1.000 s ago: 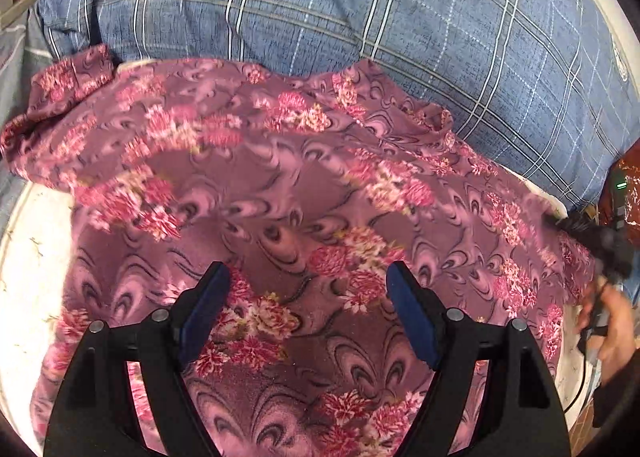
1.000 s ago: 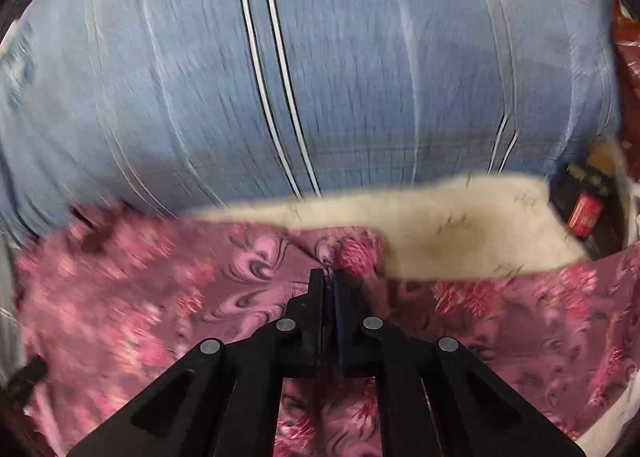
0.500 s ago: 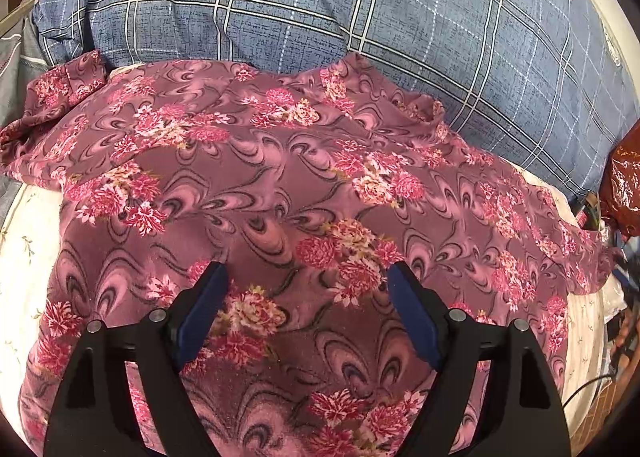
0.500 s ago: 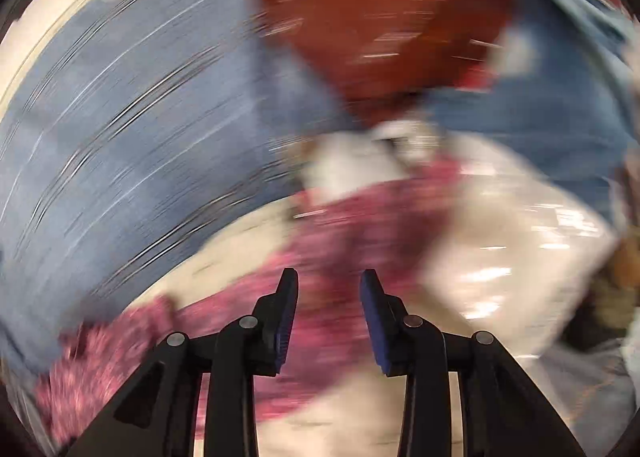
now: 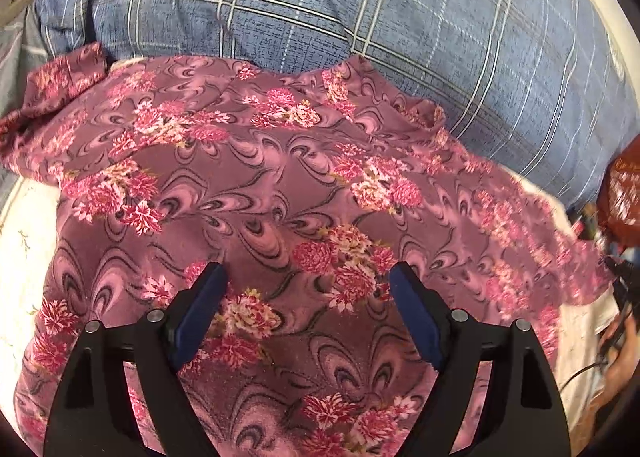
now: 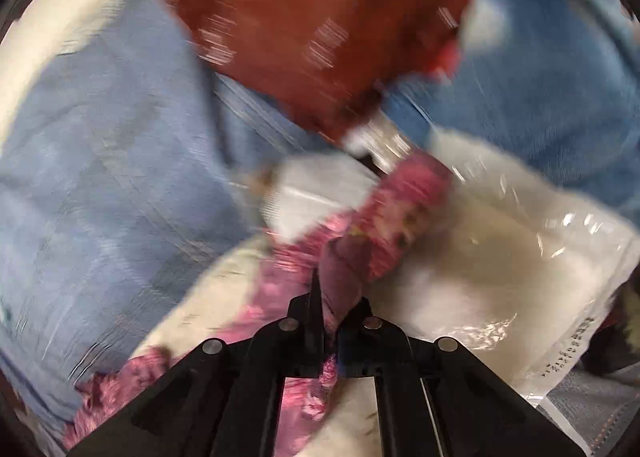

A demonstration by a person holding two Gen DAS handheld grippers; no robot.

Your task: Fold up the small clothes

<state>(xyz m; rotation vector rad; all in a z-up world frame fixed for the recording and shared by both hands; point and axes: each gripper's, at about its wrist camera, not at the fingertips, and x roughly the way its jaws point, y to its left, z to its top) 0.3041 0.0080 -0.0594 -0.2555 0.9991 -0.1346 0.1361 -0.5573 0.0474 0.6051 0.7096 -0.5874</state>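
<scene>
A purple garment with pink flowers (image 5: 280, 185) lies spread over a white bed sheet (image 5: 24, 257) in the left wrist view. My left gripper (image 5: 308, 289) hovers just above its middle, jaws wide open, nothing between the blue pads. In the blurred right wrist view my right gripper (image 6: 334, 297) is shut on the garment's edge (image 6: 384, 217); a fold of the purple cloth stands up between the black fingers. The cloth trails from there down to the lower left.
A blue plaid pillow (image 5: 360, 17) lies behind the garment. A dark red shiny bag (image 6: 320, 29), a clear plastic packet (image 6: 520, 257) and blue fabric (image 6: 560, 77) sit past the garment's right end. A hand and cables show at the right edge (image 5: 620, 329).
My right gripper let go of the garment's upper edge, swung to its right end, opened and then shut on the cloth there. The left gripper stayed where it was, open.
</scene>
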